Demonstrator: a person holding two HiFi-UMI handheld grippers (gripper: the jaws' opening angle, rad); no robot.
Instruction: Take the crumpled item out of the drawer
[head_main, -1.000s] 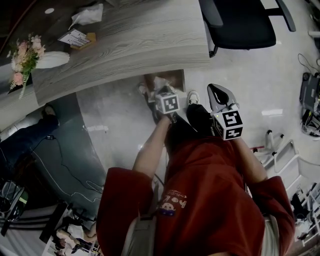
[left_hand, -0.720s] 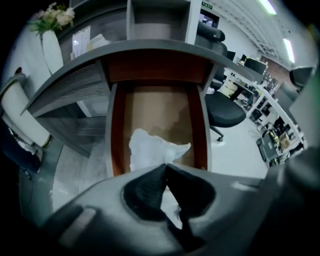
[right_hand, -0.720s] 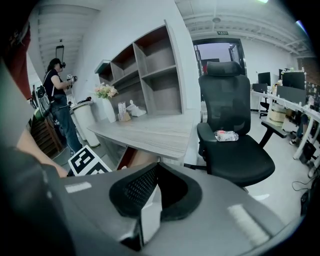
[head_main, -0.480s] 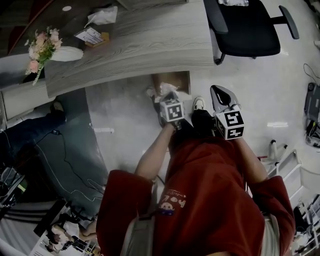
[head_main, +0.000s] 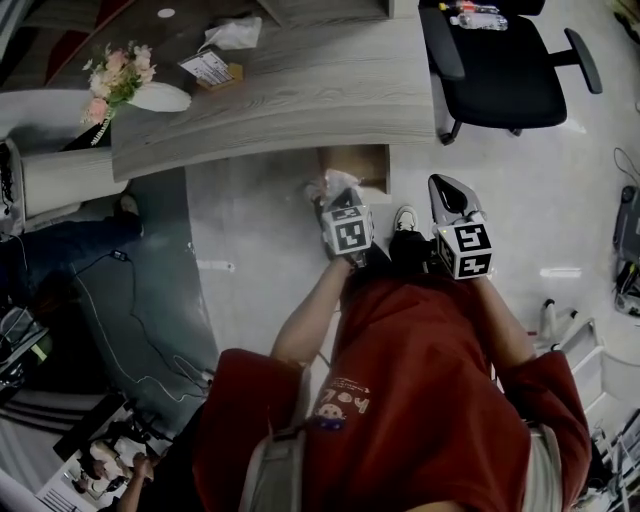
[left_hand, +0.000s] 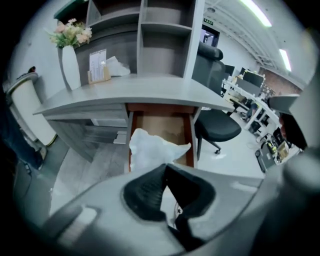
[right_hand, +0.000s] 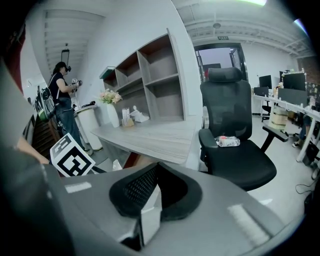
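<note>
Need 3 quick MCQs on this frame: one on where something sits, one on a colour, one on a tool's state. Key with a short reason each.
1. In the head view, the vase of flowers stands at which part of the desk? A: left end; B: middle; C: right end.
2. The office chair is: A: red; B: white; C: black.
3. The left tool is: A: open, empty; B: shut on the crumpled white item; C: shut, empty.

Key:
1 A, the vase of flowers sits by the desk's left edge in that view.
2 C, the seat and armrests are black.
3 B, the left gripper view shows the jaws pinching the crumpled white item.
</note>
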